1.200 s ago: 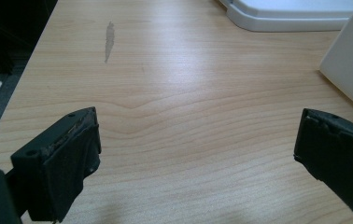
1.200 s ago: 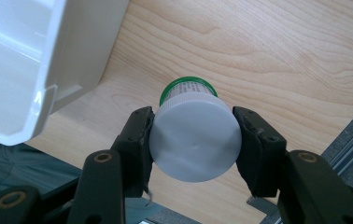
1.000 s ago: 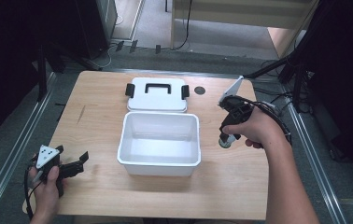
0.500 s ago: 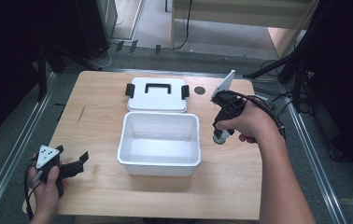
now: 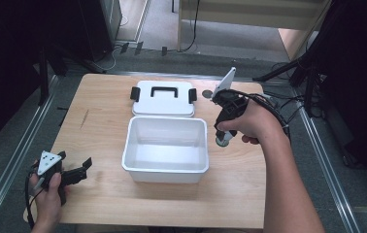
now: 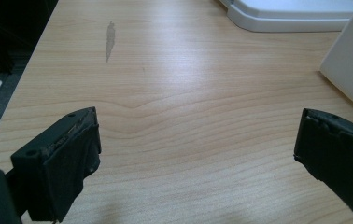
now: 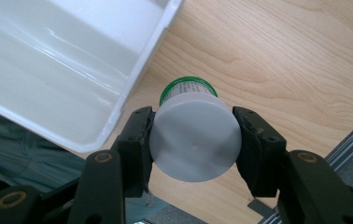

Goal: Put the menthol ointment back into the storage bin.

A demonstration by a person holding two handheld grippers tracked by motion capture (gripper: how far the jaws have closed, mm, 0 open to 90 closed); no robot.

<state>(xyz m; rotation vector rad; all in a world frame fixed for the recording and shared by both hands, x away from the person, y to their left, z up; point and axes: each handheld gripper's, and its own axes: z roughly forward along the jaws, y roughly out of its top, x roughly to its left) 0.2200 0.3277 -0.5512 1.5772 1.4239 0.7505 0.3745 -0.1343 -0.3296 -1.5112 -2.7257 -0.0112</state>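
A white open box (image 5: 165, 144) sits in the middle of the wooden table (image 5: 104, 116), with its lid (image 5: 163, 97) lying flat behind it. My right gripper (image 5: 224, 139) hangs above the table just right of the box's right rim and points down. It is shut on a small jar (image 7: 194, 135) with a grey cap and a green band; the jar (image 5: 224, 140) shows below the hand. In the right gripper view the box rim (image 7: 139, 79) lies to the upper left. My left gripper (image 5: 85, 165) rests near the front left corner, open and empty, jaws (image 6: 184, 158) spread wide.
A dark round mark (image 5: 207, 93) lies on the table right of the lid. A grey smudge (image 6: 110, 39) marks the wood left of the box. Metal rails (image 5: 21, 160) run along both sides of the table, and cables (image 5: 274, 107) trail at the right.
My right gripper has carried the jar leftward and a little up, from the right side of the table to beside the box's right rim. The left gripper has stayed still.
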